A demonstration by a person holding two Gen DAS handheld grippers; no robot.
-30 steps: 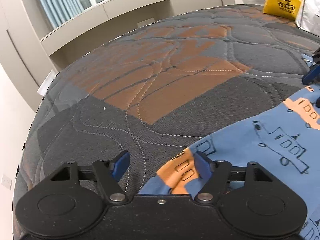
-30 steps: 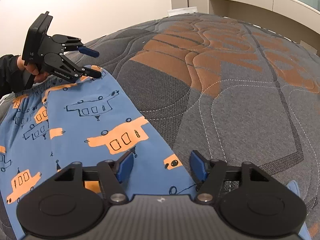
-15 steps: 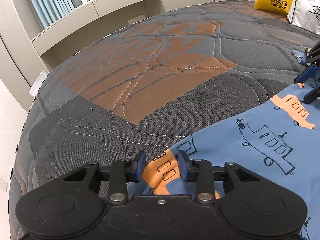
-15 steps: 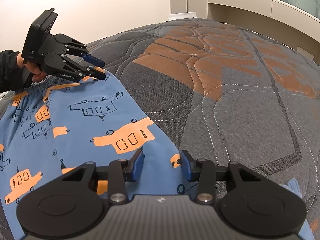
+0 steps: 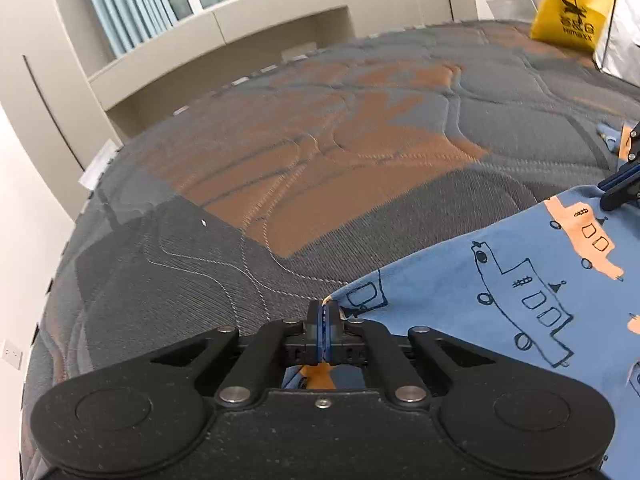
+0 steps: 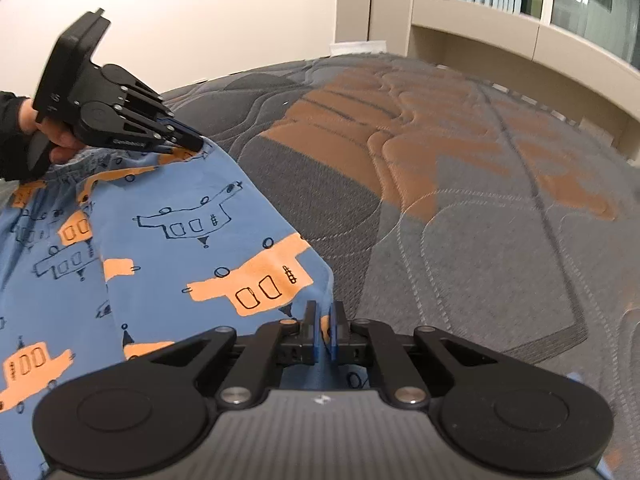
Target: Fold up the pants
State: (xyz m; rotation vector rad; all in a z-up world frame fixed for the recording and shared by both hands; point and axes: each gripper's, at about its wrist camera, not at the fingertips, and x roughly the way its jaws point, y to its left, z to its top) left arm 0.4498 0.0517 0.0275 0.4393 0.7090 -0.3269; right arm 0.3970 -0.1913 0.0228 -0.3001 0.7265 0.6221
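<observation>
Blue pants (image 5: 500, 280) with orange and outlined plane prints lie on a quilted grey and orange mattress (image 5: 320, 152). My left gripper (image 5: 323, 316) is shut on the waistband corner of the pants. In the right wrist view it shows at the upper left (image 6: 188, 140), pinching that corner. My right gripper (image 6: 325, 320) is shut on the edge of the pants (image 6: 180, 240) lower down the leg. Its fingertips show at the right edge of the left wrist view (image 5: 616, 192). The cloth between the two grips looks lifted and taut.
A yellow bag (image 5: 568, 8) and a white bag (image 5: 624, 40) stand at the mattress's far right. A beige window ledge (image 5: 240, 32) and wall run behind the bed. A small piece of blue cloth (image 5: 608, 136) lies near the right gripper.
Both grippers went from wide open to shut on the pants' edge. Both have lifted slightly, raising the cloth.
</observation>
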